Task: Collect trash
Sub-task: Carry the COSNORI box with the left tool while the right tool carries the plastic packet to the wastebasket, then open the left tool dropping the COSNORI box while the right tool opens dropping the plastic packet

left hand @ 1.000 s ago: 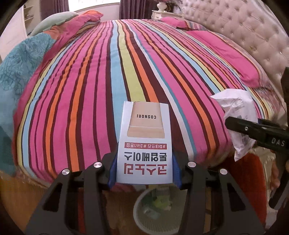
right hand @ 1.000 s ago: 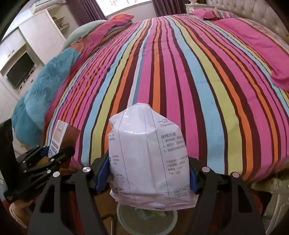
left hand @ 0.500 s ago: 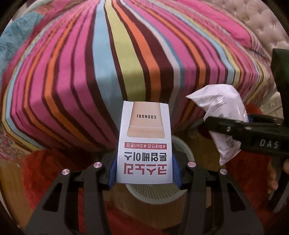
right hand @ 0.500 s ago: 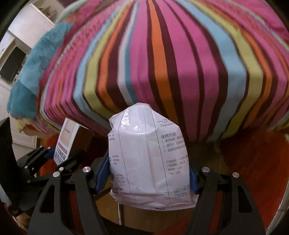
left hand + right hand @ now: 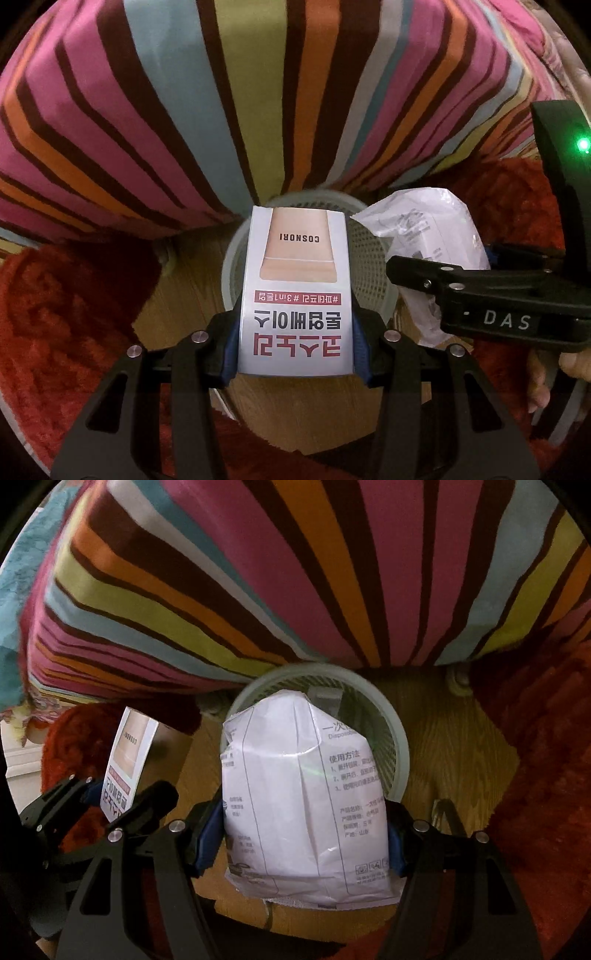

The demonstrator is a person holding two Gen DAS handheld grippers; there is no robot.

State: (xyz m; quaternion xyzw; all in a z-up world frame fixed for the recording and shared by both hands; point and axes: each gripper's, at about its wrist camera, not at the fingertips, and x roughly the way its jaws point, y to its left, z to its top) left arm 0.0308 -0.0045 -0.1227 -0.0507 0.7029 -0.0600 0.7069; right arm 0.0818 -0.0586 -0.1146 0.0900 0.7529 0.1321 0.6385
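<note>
My left gripper (image 5: 295,343) is shut on a white cosmetics box (image 5: 295,295) with a beige tube pictured on it, held over the pale mesh waste basket (image 5: 373,266) on the floor. My right gripper (image 5: 303,834) is shut on a white printed plastic packet (image 5: 303,805), which hangs above the same basket (image 5: 399,738). In the left wrist view the packet (image 5: 432,236) and the right gripper's black body (image 5: 491,295) sit at the right, beside the basket rim. In the right wrist view the box (image 5: 127,760) and the left gripper (image 5: 110,801) show at the left.
The striped bed cover (image 5: 221,103) hangs down just behind the basket. A red shaggy rug (image 5: 66,302) lies on both sides, with wooden floor (image 5: 454,746) around the basket. A person's fingers (image 5: 546,376) show at the right edge.
Both grippers have sunk and tipped downward, from looking across the bed to looking down at the basket. The basket is now larger and directly behind both held items.
</note>
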